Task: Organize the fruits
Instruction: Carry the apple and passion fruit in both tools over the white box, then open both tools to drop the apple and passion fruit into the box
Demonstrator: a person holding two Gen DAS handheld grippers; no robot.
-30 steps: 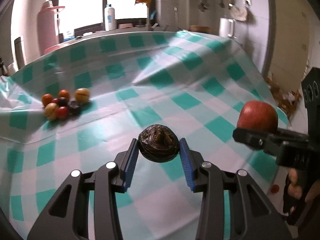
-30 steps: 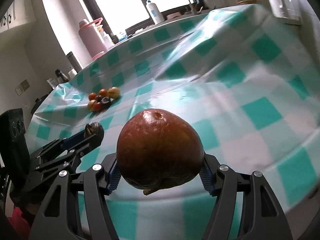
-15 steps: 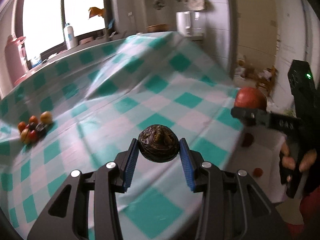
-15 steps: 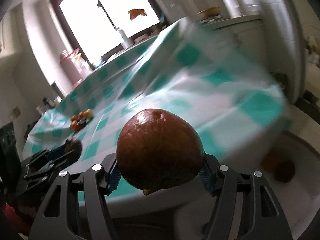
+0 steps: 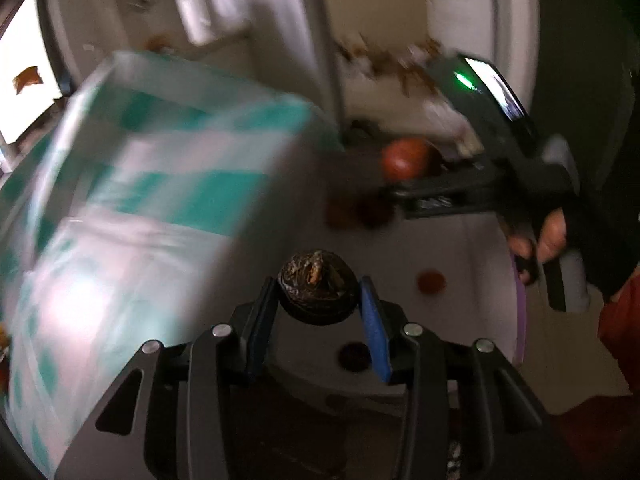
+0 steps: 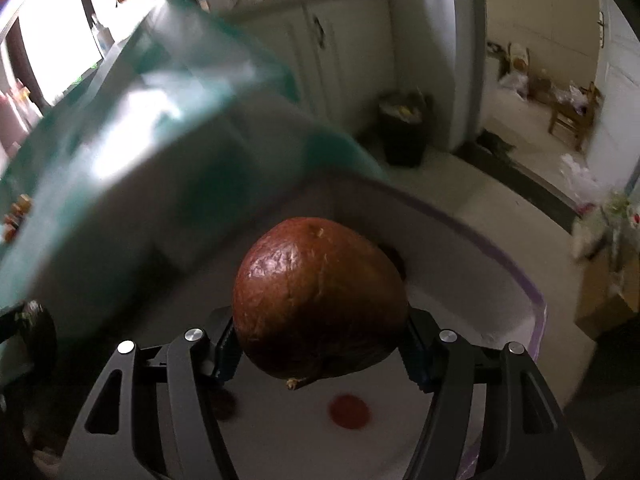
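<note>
My left gripper [image 5: 319, 300] is shut on a small dark wrinkled fruit [image 5: 318, 286], held in the air past the table's edge above a white bin [image 5: 460, 248]. My right gripper [image 6: 320, 344] is shut on a large reddish-brown fruit [image 6: 320, 296] over the same white bin [image 6: 460, 248]. In the left wrist view the right gripper [image 5: 404, 184] shows at the right with its red fruit [image 5: 404, 158]. A small red fruit [image 6: 349, 411] and a dark one [image 6: 224, 404] lie in the bin.
The table with the green-checked cloth [image 5: 140, 208] is at the left. A few small fruits [image 6: 18, 216] sit on it far left. A black waste bin [image 6: 404, 128] stands by white cabinets [image 6: 320, 48]. A doorway opens at the right.
Both grippers have swung right, off the table, and tilted down over the white bin, each still holding its fruit. The view is blurred by the motion.
</note>
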